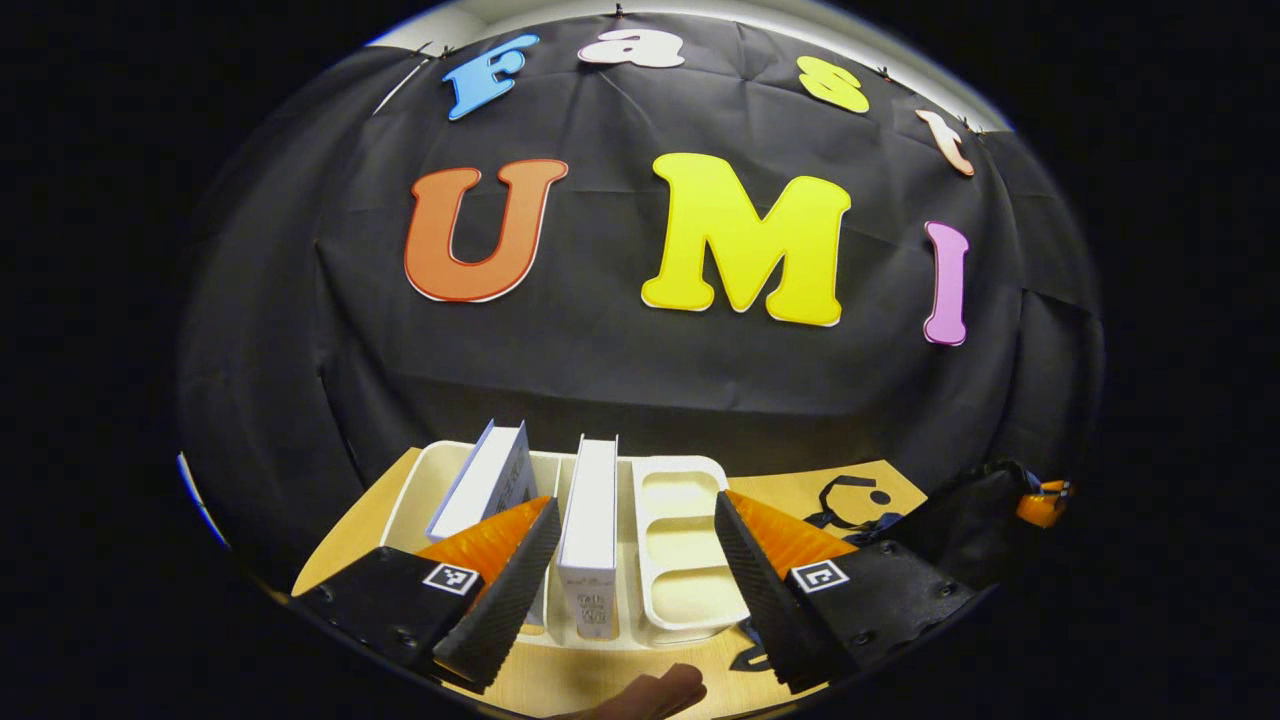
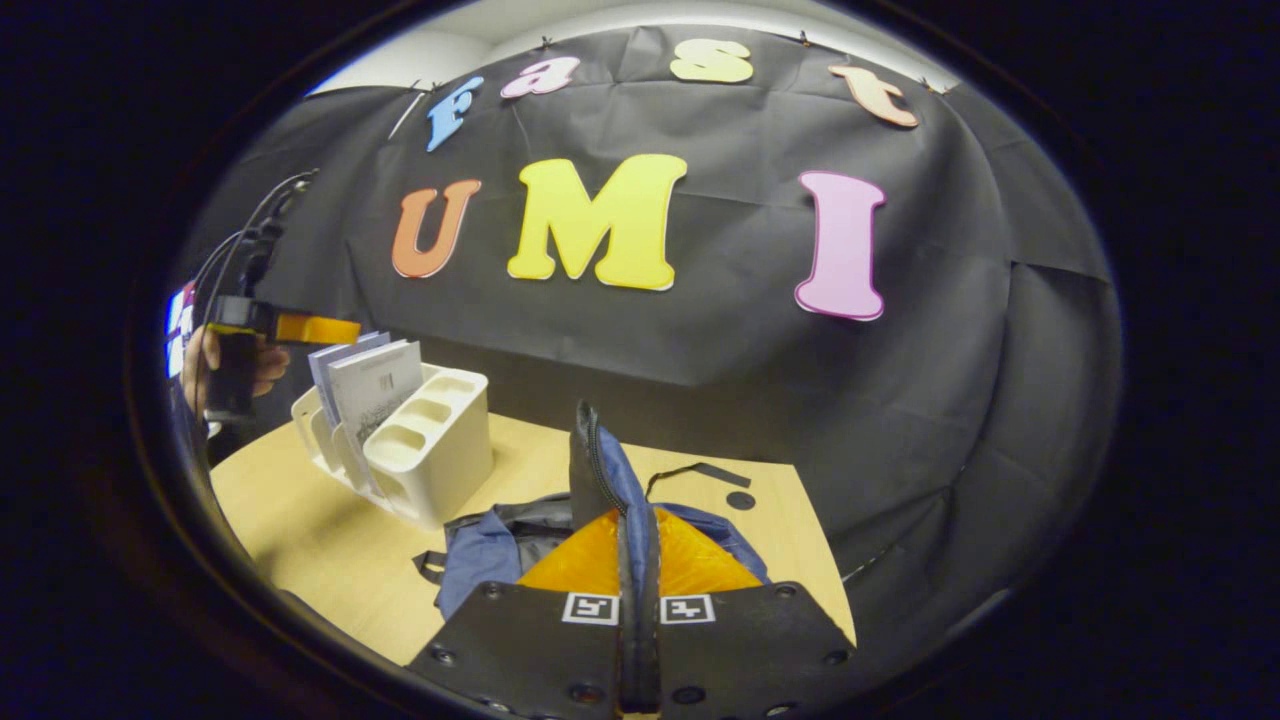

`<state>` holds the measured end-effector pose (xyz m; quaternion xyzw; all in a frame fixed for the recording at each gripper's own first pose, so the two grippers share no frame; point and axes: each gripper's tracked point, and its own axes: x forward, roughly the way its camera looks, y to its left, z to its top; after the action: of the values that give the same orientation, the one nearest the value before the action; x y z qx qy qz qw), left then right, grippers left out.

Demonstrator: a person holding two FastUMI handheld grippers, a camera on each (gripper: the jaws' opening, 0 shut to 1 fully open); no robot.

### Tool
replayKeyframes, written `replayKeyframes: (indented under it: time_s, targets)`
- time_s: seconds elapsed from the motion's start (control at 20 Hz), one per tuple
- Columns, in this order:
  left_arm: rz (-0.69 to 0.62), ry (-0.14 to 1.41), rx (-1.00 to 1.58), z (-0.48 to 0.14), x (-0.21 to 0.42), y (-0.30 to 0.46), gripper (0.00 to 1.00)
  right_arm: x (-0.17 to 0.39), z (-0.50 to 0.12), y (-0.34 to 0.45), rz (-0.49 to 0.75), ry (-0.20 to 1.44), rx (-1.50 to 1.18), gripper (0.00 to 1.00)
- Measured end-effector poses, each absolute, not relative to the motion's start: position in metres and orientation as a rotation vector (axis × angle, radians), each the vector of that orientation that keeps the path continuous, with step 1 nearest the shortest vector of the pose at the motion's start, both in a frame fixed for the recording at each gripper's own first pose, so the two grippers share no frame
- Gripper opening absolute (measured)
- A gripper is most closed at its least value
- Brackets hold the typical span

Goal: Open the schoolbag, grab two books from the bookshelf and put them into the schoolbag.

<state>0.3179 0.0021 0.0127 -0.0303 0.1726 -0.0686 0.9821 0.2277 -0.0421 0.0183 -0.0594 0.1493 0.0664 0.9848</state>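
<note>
In the left gripper view my left gripper (image 1: 632, 510) is open above the white bookshelf (image 1: 680, 560). An upright white book (image 1: 590, 520) stands between its fingers, untouched, closer to the left one. A second book (image 1: 490, 480) leans to the left behind that finger. In the right gripper view my right gripper (image 2: 637, 520) is shut on the raised flap (image 2: 598, 465) of the blue and dark schoolbag (image 2: 485, 550), holding it upright over the bag. The same view shows the bookshelf (image 2: 435, 455), the books (image 2: 372, 392) and the left gripper (image 2: 240, 345) far left.
Everything stands on a wooden table (image 2: 300, 520). A hand (image 2: 272, 365) holds the left gripper by the shelf. The dark schoolbag (image 1: 985, 500) lies right of the shelf in the left gripper view. The shelf's right-hand compartments (image 1: 675, 495) hold nothing. A fingertip (image 1: 655, 690) shows at the bottom edge.
</note>
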Motion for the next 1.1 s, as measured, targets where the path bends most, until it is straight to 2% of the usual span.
replayKeyframes:
  time_s: [0.15,0.25,0.7,0.85,1.1]
  targets:
    - [-0.068,0.412,0.010,0.006,0.348,0.018,0.97,0.229,0.020,-0.048,0.154,0.292,-0.094,0.00]
    - [-0.071,0.453,0.047,0.000,0.364,0.017,0.96,0.229,0.022,-0.059,0.154,0.282,-0.076,0.00]
    - [0.004,0.674,0.210,-0.046,0.380,0.032,0.94,0.224,0.017,-0.072,0.167,0.266,-0.074,0.00]
    - [-0.009,0.747,0.259,-0.058,0.380,0.032,0.83,0.222,0.015,-0.070,0.171,0.264,-0.075,0.00]
    - [-0.047,0.839,0.343,-0.071,0.384,0.023,0.77,0.224,0.013,-0.073,0.163,0.268,-0.067,0.00]
